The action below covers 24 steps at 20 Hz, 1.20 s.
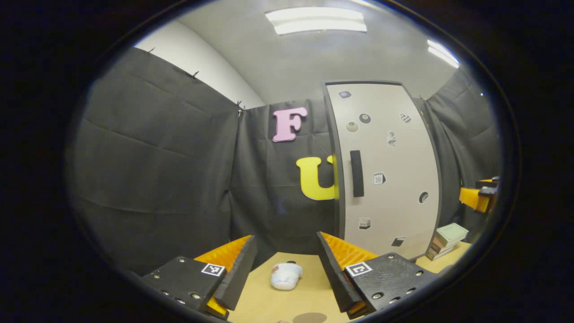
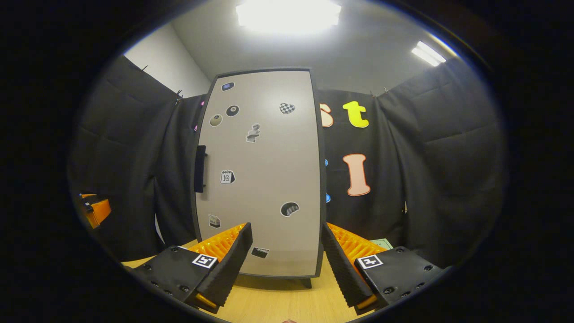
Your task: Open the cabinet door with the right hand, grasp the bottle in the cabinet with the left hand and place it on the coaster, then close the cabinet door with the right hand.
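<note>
The cabinet [image 1: 390, 179] stands on the wooden table with its pale door shut; a dark vertical handle [image 1: 356, 173] sits near the door's left edge. In the right gripper view the same door [image 2: 264, 179] faces me straight on, handle [image 2: 200, 168] at its left. The bottle is hidden behind the door. My left gripper [image 1: 286, 240] is open and empty, left of the cabinet. My right gripper [image 2: 286, 229] is open and empty, a short way in front of the door. A brown coaster [image 1: 309, 317] lies on the table at the bottom edge.
A small white container [image 1: 286, 275] lies on the table ahead of the left gripper. A stack of small boxes [image 1: 446, 240] sits to the right of the cabinet. Black cloth walls close in behind and on both sides.
</note>
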Each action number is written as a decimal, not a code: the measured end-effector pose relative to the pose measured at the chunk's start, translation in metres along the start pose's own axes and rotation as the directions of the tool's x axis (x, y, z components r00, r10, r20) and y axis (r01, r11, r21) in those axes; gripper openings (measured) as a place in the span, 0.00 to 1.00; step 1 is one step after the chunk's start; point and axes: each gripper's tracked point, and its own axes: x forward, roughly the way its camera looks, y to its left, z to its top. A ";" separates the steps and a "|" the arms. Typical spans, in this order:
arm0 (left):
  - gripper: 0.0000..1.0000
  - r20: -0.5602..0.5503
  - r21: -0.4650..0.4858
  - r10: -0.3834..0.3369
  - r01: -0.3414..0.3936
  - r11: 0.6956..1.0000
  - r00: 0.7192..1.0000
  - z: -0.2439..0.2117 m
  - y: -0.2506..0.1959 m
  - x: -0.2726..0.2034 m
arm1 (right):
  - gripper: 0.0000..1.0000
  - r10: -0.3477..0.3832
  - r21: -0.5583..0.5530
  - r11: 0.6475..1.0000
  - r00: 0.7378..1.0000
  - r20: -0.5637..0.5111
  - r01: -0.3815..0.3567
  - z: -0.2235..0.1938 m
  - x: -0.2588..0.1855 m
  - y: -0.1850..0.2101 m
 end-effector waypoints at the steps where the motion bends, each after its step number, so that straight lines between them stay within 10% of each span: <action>1: 0.80 0.000 0.003 0.011 -0.011 1.000 1.000 0.001 0.007 -0.003 | 0.97 0.026 0.011 1.000 1.000 0.000 -0.026 0.005 0.006 0.009; 13: 0.82 -0.027 0.028 0.185 -0.184 0.983 0.982 -0.012 0.110 -0.039 | 0.98 0.254 0.073 0.964 0.967 0.025 -0.255 0.080 0.089 0.139; 24: 0.82 -0.082 0.033 0.314 -0.312 0.949 0.946 -0.046 0.197 -0.053 | 0.97 0.231 -0.012 0.973 0.970 -0.072 -0.232 0.060 0.170 0.205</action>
